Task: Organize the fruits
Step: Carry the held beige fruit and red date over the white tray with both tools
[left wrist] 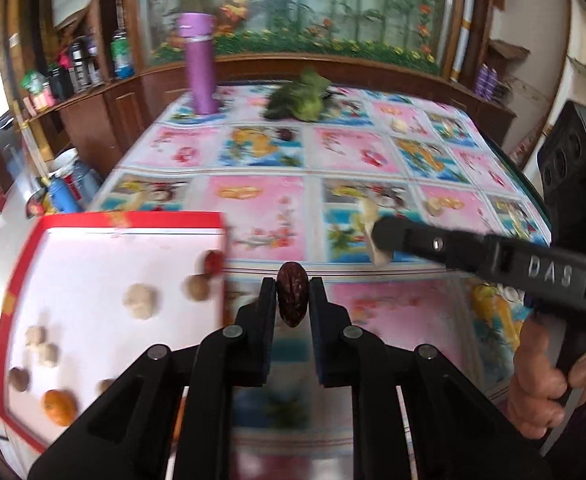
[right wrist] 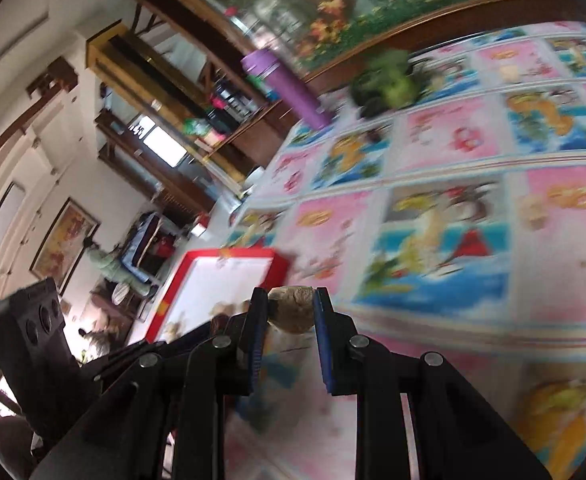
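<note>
The left claw pinches a dried red date just right of the red-rimmed tray; the right claw grips a walnut above the desk.

One red-rimmed tray left of the jaws, about eight small fruits or nuts inside; one dark date between them; one purple bottle, one green vegetable bunch beyond.

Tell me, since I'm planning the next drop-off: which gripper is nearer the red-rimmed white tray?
Left. The left gripper, holding a dark red date, is just beside the red-rimmed white tray; the right gripper reaches over the tablecloth farther away.
</note>
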A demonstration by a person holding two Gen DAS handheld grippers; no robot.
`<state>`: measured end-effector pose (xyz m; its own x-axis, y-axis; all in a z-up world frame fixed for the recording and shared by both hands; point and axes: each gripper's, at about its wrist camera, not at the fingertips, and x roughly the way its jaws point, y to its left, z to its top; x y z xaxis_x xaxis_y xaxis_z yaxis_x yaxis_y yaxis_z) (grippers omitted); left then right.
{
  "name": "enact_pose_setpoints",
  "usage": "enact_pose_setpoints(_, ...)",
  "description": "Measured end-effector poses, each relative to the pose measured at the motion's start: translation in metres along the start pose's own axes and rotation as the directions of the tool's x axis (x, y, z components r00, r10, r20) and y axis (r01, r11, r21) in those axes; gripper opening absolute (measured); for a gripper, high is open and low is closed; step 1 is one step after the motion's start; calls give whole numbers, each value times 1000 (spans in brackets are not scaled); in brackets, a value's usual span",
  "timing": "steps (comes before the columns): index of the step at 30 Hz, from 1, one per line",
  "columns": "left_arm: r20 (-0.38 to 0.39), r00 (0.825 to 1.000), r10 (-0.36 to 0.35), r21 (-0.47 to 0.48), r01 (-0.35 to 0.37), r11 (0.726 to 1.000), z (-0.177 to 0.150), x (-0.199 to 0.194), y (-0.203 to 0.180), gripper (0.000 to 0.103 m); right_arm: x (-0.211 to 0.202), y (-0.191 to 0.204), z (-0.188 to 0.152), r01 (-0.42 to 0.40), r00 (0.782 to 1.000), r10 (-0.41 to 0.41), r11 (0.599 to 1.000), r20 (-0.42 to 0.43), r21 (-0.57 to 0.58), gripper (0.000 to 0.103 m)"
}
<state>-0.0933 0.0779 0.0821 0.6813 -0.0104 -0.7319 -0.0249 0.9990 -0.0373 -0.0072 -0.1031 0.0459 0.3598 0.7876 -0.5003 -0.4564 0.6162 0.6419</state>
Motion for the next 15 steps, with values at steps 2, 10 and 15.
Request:
enact_pose_setpoints(2,14,999,41,-29,-41,999,-2,-11,29,18,19,26,-4,-15,999,14,999,-30,-44,21)
enact_pose_setpoints(10,3,977,213,-167,-210,963,-16,-22,136,18,80,103,-14,-6,993,-16,983,-116,-186,21)
enact_pose_setpoints(15,-51,977,208,-174,-214,961,-29,-1,152,18,117,123,-35,52,978,-103,964,-182,-262,21)
